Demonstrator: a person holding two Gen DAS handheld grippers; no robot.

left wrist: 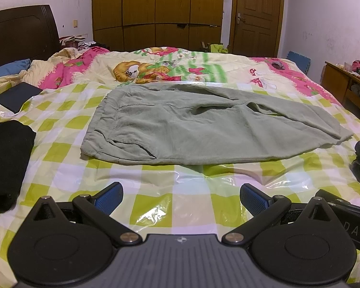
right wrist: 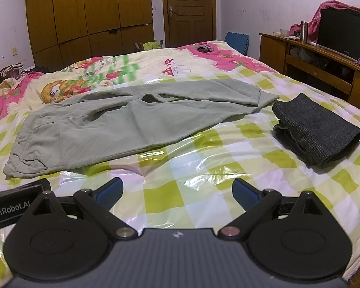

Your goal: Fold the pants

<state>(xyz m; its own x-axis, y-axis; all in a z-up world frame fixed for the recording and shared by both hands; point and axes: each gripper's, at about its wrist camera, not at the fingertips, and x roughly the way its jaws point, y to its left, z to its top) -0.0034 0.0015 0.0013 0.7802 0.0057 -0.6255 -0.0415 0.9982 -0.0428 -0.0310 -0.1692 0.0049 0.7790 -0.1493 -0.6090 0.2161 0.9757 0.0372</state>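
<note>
1. The bed fills both views, covered with a glossy green-and-white checked plastic sheet laid over a cartoon-print quilt.
2. The pants, pale green, lie flat across the middle of that sheet. They look already doubled leg over leg, the waistband to the left and the cuffs to the right.
3. A folded dark grey garment sits just beside the cuffs, apart from them. A black folded piece rests well left of the waistband.
4. The left gripper hovers over bare sheet short of the pants' near edge, jaws spread wide and holding nothing.
5. The right gripper is the same: jaws wide apart, empty, facing the mid-leg stretch.
6. My read: the next fold is lengthwise, cuffs brought over to the waistband.
7. To do it well, pinch both cloth layers at the cuff corners, one gripper per corner.
8. Lift only enough to clear, since the slick plastic may let the cloth slide.
9. Smooth the ridge near the crotch first, or it will be pressed in as a crease.
10. Writing: "GenRobot.AI" shows on the tool at the right view's left edge.
11. "DAS" is readable on the tool at the left view's right edge; the rest is cut off.
</note>
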